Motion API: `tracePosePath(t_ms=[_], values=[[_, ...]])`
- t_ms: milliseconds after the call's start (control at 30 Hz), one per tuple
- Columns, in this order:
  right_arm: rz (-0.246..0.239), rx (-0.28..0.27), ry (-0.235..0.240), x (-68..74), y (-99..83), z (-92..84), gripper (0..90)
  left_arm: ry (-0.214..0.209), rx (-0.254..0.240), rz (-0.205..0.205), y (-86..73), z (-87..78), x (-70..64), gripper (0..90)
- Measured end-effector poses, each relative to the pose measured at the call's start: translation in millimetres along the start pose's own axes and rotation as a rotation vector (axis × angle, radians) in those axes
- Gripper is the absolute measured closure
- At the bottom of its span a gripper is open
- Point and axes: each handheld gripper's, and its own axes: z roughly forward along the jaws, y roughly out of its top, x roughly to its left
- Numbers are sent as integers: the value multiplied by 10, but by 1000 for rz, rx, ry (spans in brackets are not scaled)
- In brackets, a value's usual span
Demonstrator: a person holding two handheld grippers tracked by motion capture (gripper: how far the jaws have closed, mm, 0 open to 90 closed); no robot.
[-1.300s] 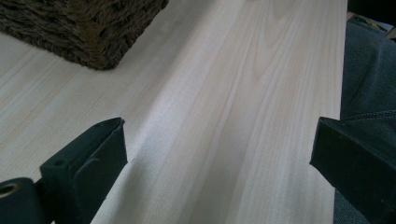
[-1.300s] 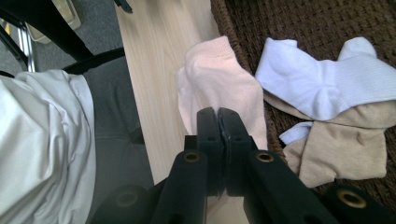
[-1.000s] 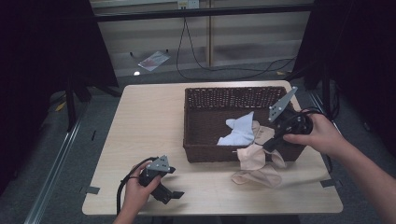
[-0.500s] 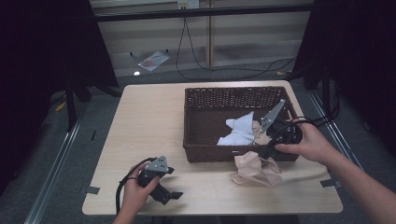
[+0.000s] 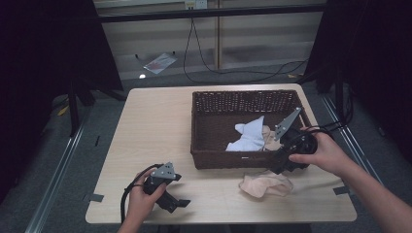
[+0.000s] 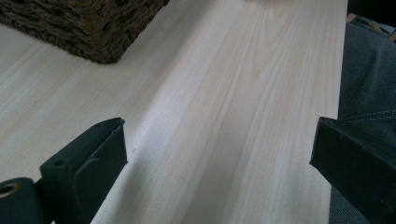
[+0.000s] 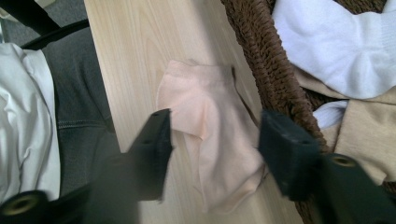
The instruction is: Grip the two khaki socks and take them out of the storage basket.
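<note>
Peach sock on the desk, directly under the right gripper

The peach sock (image 5: 266, 184) lies crumpled at the desk's (image 5: 160, 126) front edge, just outside the wicker basket's (image 5: 204, 127) front wall, long axis along that wall. The right gripper (image 7: 212, 135), jaws just opened and spread empty above it, is nearer; the left gripper (image 5: 179, 204) rests spread, well apart near the front-left corner.

High view overlooks the table (image 5: 160, 145); both claw views skim it closely.

A recording studio or lab: black curtains (image 5: 43, 73) around one table (image 5: 155, 126); cables (image 5: 228, 68) on the floor.
</note>
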Motion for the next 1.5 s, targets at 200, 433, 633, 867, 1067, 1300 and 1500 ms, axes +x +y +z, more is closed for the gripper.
tracePosePath(t_ms=[200, 433, 633, 867, 1067, 1300, 1500], values=[[11, -15, -12, 23, -86, 16, 283, 1, 0, -6, 0, -3, -6, 34], [22, -31, -33, 50, -190, 30, 197, 0, 1, 0, -1, -1, 0, 34], [25, -49, -43, 55, -272, 28, 172, 1, 1, -4, -1, -4, -2, 34], [27, -64, -51, 90, -362, 49, 141, 2, 6, 1, 0, -6, -1, 34], [36, -73, -59, 105, -451, 91, 123, 3, 6, -2, 2, -8, -6, 34], [46, -88, -69, 105, -559, 140, 106, 4, 4, -2, 0, -5, -7, 34], [74, -120, -68, 84, -706, 210, 98, 4, 4, -2, 0, -3, -7, 34]])
